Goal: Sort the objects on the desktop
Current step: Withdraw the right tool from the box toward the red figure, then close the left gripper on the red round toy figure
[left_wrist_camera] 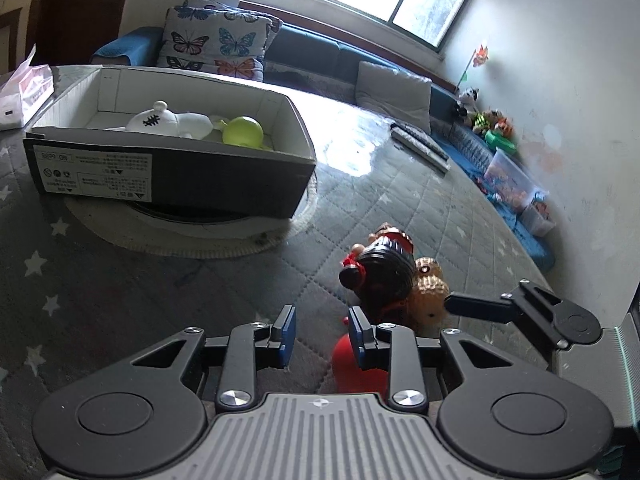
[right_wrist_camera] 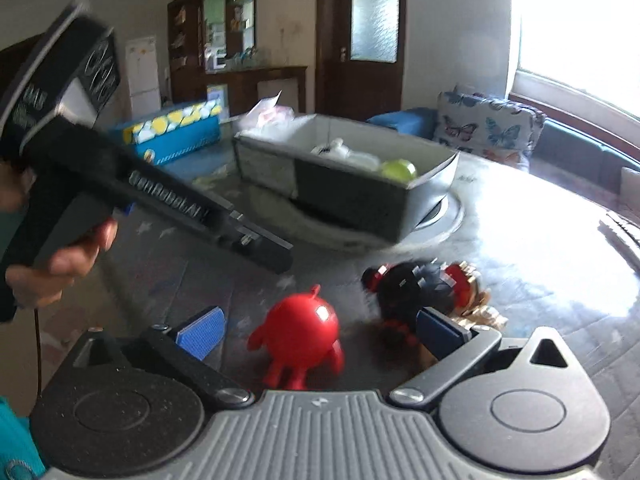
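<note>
Item 1: left gripper (left_wrist_camera: 322, 330), blue pads standing partly apart, nothing pinched between them; it is hanging over the quilted star-patterned table cover (left_wrist_camera: 120, 292).

Item 2: right gripper (right_wrist_camera: 320, 332), jaws standing wide apart, empty. Its tip is poking into the left wrist view at the right edge.

Item 3: red round figure (right_wrist_camera: 300, 338), standing upright on the cover between the right gripper's spread fingers, touching neither pad. In the left wrist view it is showing only as a red bulge, mostly hidden behind the right-hand finger.

Item 4: black-and-red toy (left_wrist_camera: 380, 268), lying just beside the red figure; motion blur is smearing it in the right wrist view, so its form is hard to make out.

Item 5: tan knobbly toy (left_wrist_camera: 430, 288), partly hidden behind the black one.

Item 6: open box (left_wrist_camera: 296, 168), sitting on a round turntable well beyond the toys, holding a white plush (left_wrist_camera: 154, 120) and a yellow-green ball (left_wrist_camera: 242, 130).
</note>
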